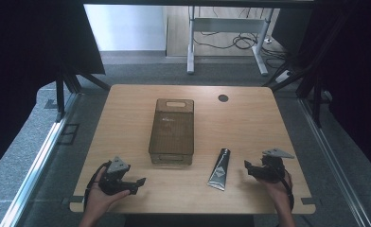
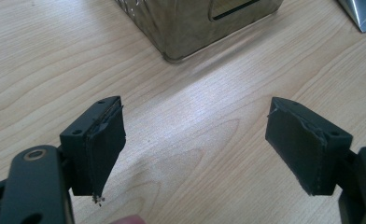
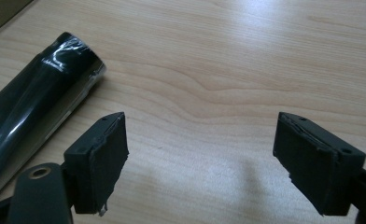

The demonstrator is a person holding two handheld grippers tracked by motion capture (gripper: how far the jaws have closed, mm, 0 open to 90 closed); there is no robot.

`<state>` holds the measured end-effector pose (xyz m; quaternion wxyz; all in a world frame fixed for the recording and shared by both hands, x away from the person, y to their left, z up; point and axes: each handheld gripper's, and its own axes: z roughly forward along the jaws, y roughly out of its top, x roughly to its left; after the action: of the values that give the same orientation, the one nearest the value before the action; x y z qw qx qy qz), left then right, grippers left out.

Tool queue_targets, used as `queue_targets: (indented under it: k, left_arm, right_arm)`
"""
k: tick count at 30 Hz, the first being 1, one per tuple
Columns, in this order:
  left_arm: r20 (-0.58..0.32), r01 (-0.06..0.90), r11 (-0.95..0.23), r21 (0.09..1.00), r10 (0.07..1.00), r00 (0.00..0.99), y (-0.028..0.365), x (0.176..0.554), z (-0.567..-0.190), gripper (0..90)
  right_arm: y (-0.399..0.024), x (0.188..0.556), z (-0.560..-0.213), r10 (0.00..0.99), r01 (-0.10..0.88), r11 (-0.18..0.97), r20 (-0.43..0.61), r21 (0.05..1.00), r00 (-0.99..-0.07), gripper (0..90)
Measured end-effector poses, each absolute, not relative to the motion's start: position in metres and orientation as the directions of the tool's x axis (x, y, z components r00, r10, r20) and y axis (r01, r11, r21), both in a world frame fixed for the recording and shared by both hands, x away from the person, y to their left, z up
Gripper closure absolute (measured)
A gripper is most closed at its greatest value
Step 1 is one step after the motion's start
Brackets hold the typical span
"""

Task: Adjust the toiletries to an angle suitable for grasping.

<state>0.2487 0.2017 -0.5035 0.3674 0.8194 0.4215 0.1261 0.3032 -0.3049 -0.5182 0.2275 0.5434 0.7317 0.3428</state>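
Observation:
A brown translucent box (image 1: 172, 131) with a lid stands lengthwise in the middle of the wooden table (image 1: 127, 109). A black-and-silver tube (image 1: 220, 169) lies to the right of the box's near end. My left gripper (image 1: 138, 182) rests at the near left, held by a hand, open and empty; its own view has the box corner (image 2: 195, 23) ahead of the spread jaws. My right gripper (image 1: 248, 168) sits at the near right, just right of the tube, open with nothing between the jaws. The tube's black cap end (image 3: 55, 79) lies to the left of its left jaw.
A round cable hole (image 1: 223, 98) marks the table's far right. Beyond the table stands a white desk frame (image 1: 226, 38) with cables on the floor. Dark curtains and black stands flank both sides.

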Motion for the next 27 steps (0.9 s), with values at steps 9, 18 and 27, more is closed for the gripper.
queue_targets:
  k: [9,18,27]
  left_arm:
    - [-0.113,0.604,-0.372,0.705,0.781,0.614,0.205,0.254,-0.506,20.2]
    - [-0.113,0.595,-0.371,0.713,0.777,0.62,0.203,0.256,-0.503,20.1]
    - [-0.112,0.593,-0.371,0.714,0.776,0.621,0.205,0.256,-0.502,20.1]
  right_arm:
    - [-0.311,0.298,-0.511,0.953,0.625,0.134,0.073,0.769,-0.294,25.2]
    - [-0.311,0.291,-0.509,0.943,0.61,0.145,0.077,0.779,-0.323,32.7]
    - [-0.303,0.292,-0.509,0.93,0.631,0.19,0.068,0.752,-0.361,39.3]
